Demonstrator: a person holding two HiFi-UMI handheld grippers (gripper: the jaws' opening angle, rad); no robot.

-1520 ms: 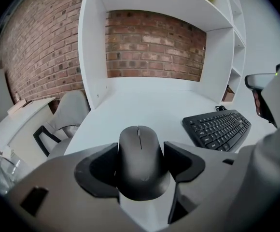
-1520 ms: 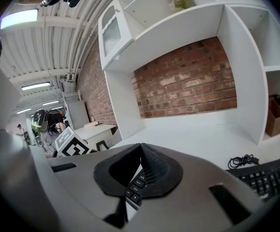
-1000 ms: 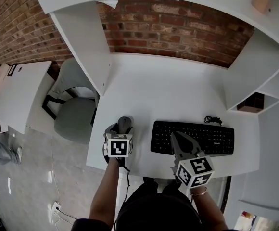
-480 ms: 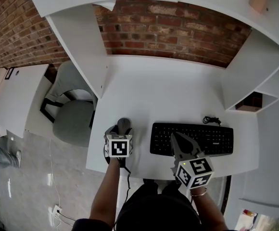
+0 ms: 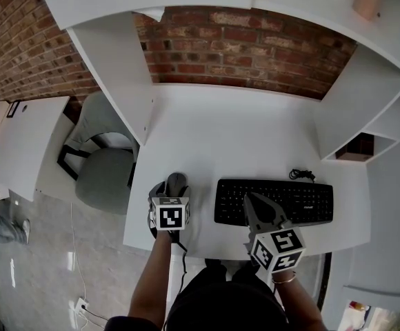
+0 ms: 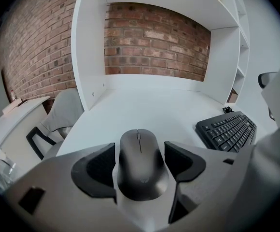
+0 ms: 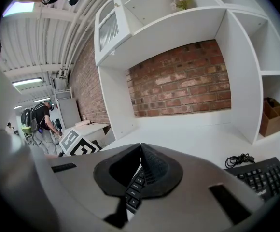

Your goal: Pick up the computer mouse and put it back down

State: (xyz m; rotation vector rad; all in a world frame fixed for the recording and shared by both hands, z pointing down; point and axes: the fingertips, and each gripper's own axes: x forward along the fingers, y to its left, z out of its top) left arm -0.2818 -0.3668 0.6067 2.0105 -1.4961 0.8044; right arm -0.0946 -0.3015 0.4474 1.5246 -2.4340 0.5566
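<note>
The dark computer mouse sits at the desk's front left, with its wheel end pointing away from me. My left gripper straddles it, and the two black pads press against its sides. I cannot tell whether the mouse rests on the desk or hangs just above it. My right gripper hovers over the left end of the black keyboard, its jaws closed together with nothing held.
A coiled black cable lies behind the keyboard. White shelf uprights flank the desk, and a brown box stands in the right cubby. A grey chair and a white side table are to the left. A person stands far off.
Both grippers have held nearly still. The view has shifted slightly, and the left gripper and mouse sit a touch nearer to me.
</note>
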